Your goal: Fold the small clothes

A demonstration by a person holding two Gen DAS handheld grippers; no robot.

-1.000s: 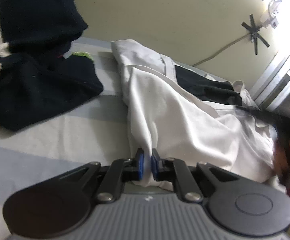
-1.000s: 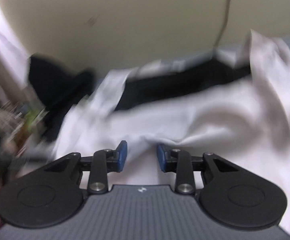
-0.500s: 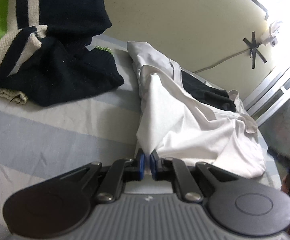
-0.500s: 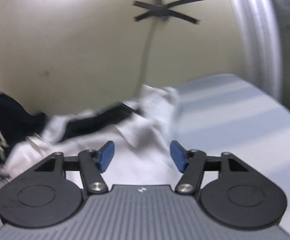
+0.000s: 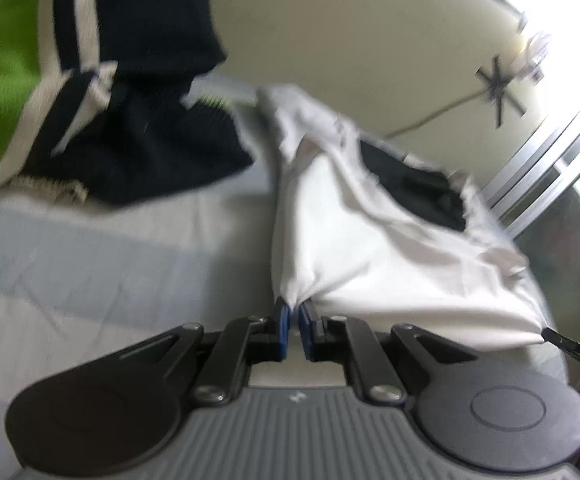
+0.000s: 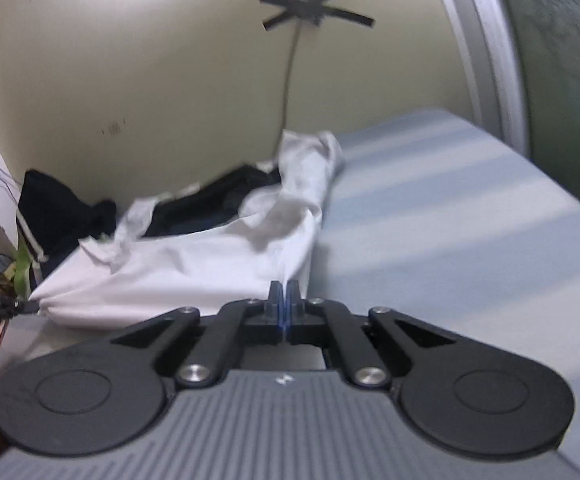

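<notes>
Your left gripper [image 5: 293, 312] pinches one corner of the white shirt [image 5: 369, 248]. Your right gripper [image 6: 284, 292] has just snapped closed, probably on the other corner. The shirt lies on the bed [image 6: 449, 216], beside the dark sweater [image 5: 138, 152].

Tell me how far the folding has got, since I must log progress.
Done: nothing looks folded. In hand: left gripper and right gripper each pinch a corner of the white garment, stretching its edge. Left: folding it, then the dark striped garment.
</notes>
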